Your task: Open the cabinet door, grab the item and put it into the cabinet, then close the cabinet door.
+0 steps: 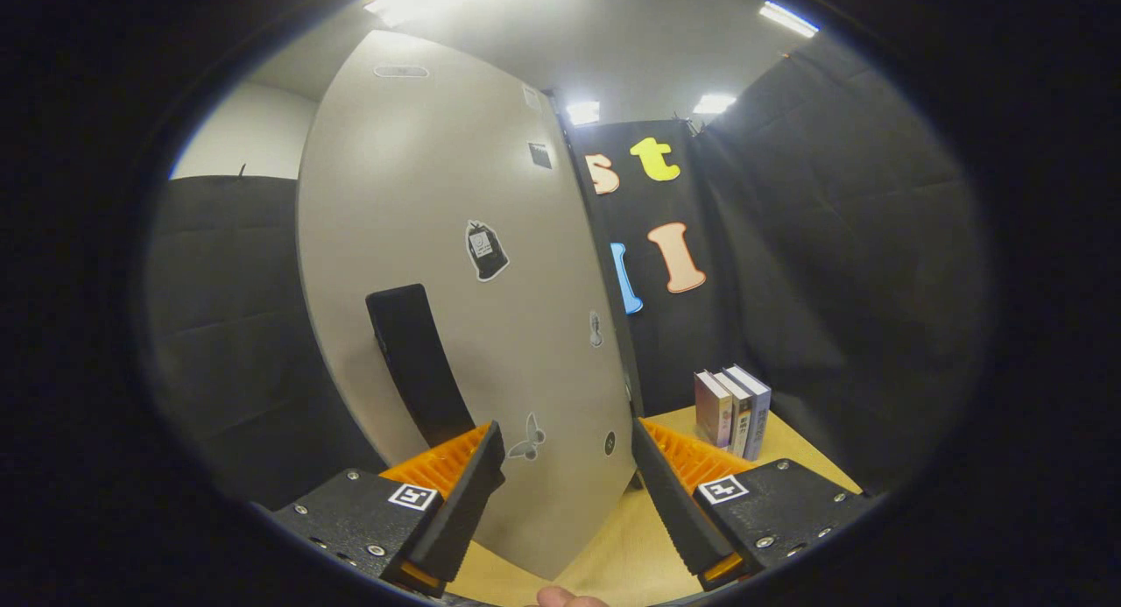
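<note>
Gripper [567,467]: two-finger unit. Each finger [460,493] is a long wedge with a ribbed inner face, mounted on a flat black block [350,519]. Blocks carry silver screws and one square black-and-white marker [412,496] apiece (on the inner corners). A fingertip [565,597] shows beneath.

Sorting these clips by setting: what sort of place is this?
Likely a cloth-walled test booth: black drapes, a wooden table with books, a grey cabinet door beyond the open gripper.
</note>
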{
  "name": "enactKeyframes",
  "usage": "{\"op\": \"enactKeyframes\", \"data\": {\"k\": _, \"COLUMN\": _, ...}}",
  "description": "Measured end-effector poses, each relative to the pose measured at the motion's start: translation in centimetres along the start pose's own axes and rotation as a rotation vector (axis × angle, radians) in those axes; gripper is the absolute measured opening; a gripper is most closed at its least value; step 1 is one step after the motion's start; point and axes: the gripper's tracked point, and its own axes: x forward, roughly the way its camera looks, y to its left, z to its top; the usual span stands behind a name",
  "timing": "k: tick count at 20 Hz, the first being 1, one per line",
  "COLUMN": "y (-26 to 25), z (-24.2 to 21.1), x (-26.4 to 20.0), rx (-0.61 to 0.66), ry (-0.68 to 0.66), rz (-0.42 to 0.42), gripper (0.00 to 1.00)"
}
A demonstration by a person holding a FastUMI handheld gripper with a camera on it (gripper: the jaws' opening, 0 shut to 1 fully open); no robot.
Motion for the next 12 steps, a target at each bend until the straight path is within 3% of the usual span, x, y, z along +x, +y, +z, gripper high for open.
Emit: {"op": "enactKeyframes", "data": {"k": 12, "y": 6.2, "z": -1.7, "x": 4.7, "rx": -0.031, "ry": 0.050, "rz": 0.126, "gripper": 0.92}}
